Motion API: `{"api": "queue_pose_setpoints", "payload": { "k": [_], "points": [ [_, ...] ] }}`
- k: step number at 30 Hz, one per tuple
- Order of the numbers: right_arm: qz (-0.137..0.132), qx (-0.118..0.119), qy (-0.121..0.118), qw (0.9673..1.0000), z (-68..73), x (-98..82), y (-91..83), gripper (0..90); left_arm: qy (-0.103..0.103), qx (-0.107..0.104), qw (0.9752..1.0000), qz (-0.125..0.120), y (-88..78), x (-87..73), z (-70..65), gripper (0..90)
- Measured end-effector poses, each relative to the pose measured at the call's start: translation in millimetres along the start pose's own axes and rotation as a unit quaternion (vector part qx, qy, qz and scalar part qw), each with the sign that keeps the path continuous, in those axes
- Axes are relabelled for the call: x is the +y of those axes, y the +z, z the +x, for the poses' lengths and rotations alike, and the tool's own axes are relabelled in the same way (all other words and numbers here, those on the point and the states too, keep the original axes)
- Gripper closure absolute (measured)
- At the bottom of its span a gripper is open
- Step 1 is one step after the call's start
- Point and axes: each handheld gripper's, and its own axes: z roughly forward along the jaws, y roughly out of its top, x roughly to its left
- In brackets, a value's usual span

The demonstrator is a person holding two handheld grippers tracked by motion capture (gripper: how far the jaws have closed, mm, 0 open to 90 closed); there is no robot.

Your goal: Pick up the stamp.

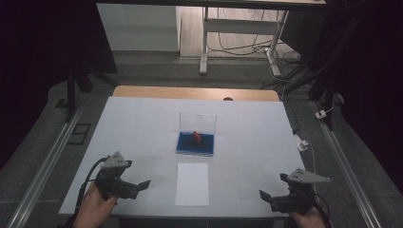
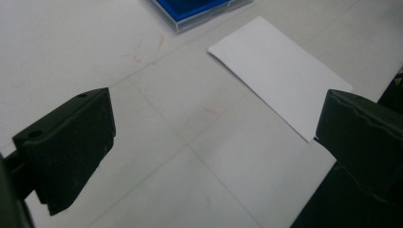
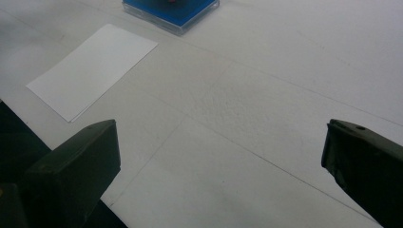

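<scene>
Lying lengthwise toward the table's (image 1: pixel 142 114) near edge, the paper sheet (image 1: pixel 192 184) is flanked evenly by left gripper (image 1: pixel 138 186) and right gripper (image 1: pixel 267 197), jaws apart.

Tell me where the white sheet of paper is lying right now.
In the high view the white sheet of paper lies flat at the table's near edge, midway between the left gripper and right gripper, just in front of the blue box.
</scene>
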Motion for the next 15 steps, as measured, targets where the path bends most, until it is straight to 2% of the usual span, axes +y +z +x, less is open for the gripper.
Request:
{"api": "queue_pose_setpoints", "payload": {
  "k": [5, 15],
  "points": [
    [0.0, 0.0, 0.0, 1.0, 0.0, 0.0, -0.1, 0.0, 0.018, 0.004, 0.9998, 0.001, 10.4, 14.7, 0.3, 0.0],
    [0.0, 0.0, 0.0, 1.0, -0.2, 0.0, 0.0, 0.0, 0.038, 0.005, 0.9992, 0.011, 35.2, 39.7, 0.7, 0.0]
  ]
}}
